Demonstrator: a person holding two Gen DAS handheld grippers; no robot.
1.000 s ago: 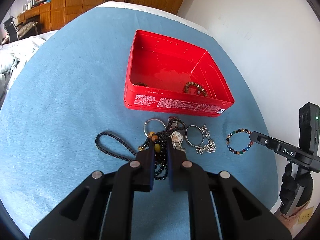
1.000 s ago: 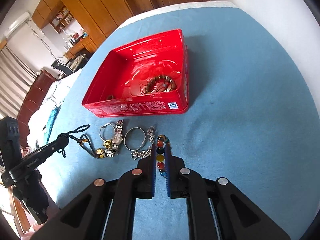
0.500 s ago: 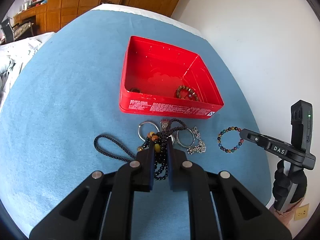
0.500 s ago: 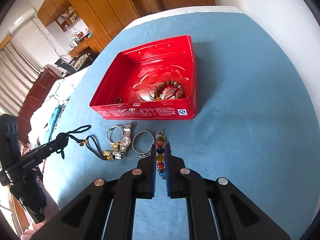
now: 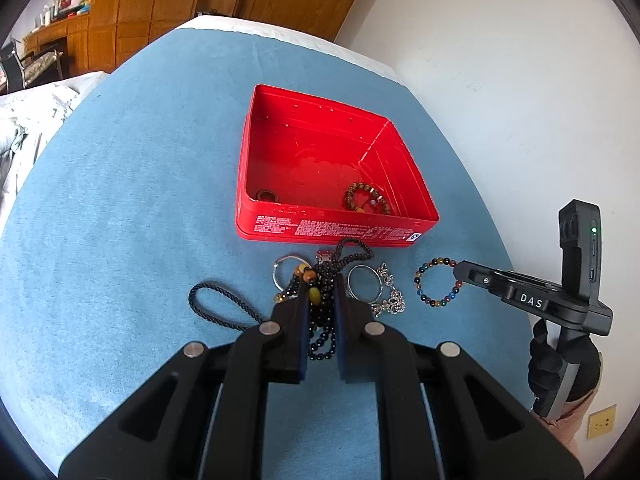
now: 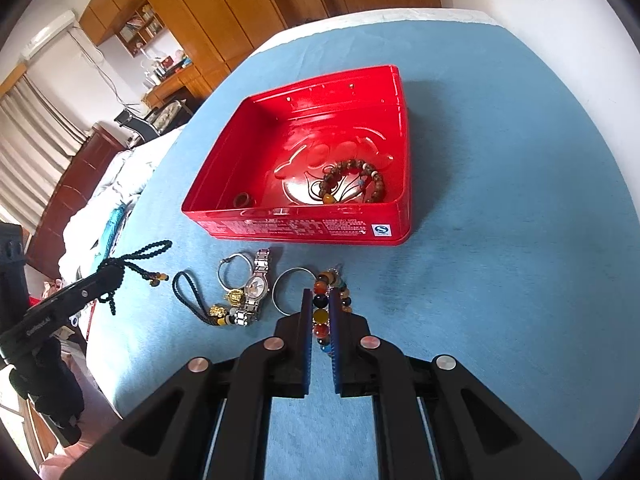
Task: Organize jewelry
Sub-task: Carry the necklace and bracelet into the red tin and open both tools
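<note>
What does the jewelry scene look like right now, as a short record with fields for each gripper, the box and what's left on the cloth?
left gripper: jaws shut on the black bead necklace
right gripper: jaws shut on the multicolour bead bracelet
red box: open, holds a brown bead bracelet and a small ring
on blue cloth: wristwatch, two silver bangles, black cord loop with gold charms, silver chain

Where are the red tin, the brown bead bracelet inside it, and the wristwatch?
red tin (image 6: 304, 229), right wrist view, on its printed front wall.
brown bead bracelet (image 6: 378, 185), right wrist view, on its right-hand beads.
wristwatch (image 6: 255, 287), right wrist view, on its dial.
</note>
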